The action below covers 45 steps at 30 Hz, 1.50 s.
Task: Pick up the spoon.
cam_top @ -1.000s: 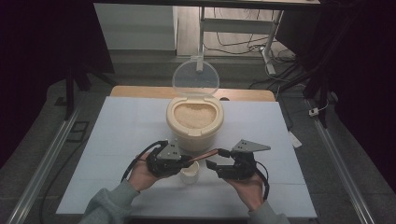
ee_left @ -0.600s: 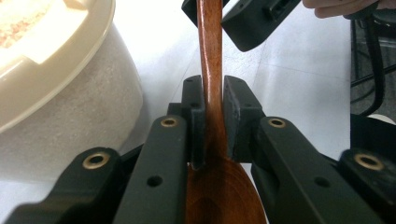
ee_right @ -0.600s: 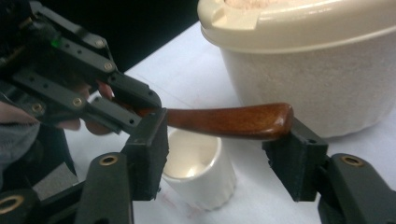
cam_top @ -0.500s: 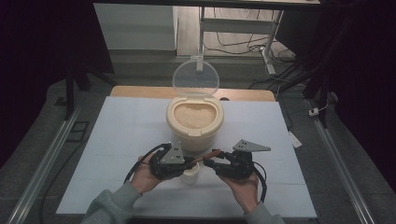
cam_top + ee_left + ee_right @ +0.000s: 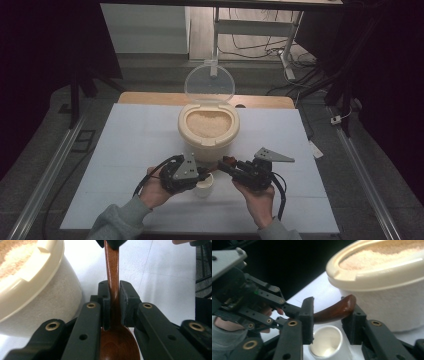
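No text, label, brand, number or sign can be read in any of the views. The cream container (image 5: 208,134), its clear lid (image 5: 209,84), the small white cup (image 5: 205,186), the wooden spoon (image 5: 111,285) and the white bench (image 5: 125,145) all show plain, unmarked surfaces.

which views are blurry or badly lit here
High view: dim, dark surround, white table evenly lit. Left gripper view: brown wooden spoon sharp, cream rice tub soft, tabletop glaring. Right gripper view: small white cup blurred, black background.
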Tool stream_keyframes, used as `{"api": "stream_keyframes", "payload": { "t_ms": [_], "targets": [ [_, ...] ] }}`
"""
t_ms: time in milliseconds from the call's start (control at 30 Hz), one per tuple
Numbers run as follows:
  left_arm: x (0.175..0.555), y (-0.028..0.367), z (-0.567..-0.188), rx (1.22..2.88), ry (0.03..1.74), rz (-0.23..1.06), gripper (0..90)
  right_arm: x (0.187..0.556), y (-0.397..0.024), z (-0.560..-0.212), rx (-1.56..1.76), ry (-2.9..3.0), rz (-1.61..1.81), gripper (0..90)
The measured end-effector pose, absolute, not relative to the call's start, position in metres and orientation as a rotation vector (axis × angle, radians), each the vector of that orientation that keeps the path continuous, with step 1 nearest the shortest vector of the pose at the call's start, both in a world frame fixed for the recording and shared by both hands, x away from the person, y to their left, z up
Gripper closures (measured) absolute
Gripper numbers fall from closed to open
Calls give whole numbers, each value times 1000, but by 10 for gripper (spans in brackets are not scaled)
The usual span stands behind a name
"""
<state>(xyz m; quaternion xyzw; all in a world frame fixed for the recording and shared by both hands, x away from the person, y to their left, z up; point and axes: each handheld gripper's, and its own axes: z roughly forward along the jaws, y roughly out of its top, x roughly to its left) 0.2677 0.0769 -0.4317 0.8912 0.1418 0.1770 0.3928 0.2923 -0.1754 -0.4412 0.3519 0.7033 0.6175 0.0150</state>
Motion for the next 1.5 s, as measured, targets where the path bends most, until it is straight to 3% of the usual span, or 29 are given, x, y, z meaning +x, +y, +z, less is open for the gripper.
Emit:
{"api": "stream_keyframes", "payload": {
  "t_ms": [300, 700, 733, 767, 800, 833, 867, 900, 1033, 1267, 1500],
  "targets": [
    [264, 79, -425, 2259, 350, 476, 795, 292, -176, -437, 1015, 2186, 2090, 800],
    [265, 79, -426, 2241, 363, 469, 779, 291, -176, -436, 935, 2176, 2128, 833],
    [266, 80, -426, 2235, 375, 460, 697, 291, -176, -435, 929, 2171, 2138, 834],
    [266, 81, -426, 2230, 388, 459, 697, 291, -176, -435, 927, 2167, 2147, 833],
    [266, 83, -426, 2222, 409, 464, 581, 292, -177, -434, 924, 2159, 2152, 833],
    [266, 86, -427, 2212, 428, 459, 581, 292, -177, -434, 924, 2159, 2152, 833],
    [265, 90, -427, 2196, 450, 448, 501, 293, -180, -433, 919, 2146, 2172, 834],
    [265, 93, -427, 2188, 465, 443, 501, 293, -180, -433, 919, 2146, 2172, 834],
    [261, 107, -429, 2145, 531, 430, 355, 296, -186, -432, 913, 2112, 2196, 834],
    [252, 132, -432, 2070, 619, 424, 281, 298, -192, -428, 902, 2082, 2200, 834],
    [247, 167, -445, 2040, 709, 423, 273, 299, -201, -422, 871, 2051, 2212, 834]
  ]
}}
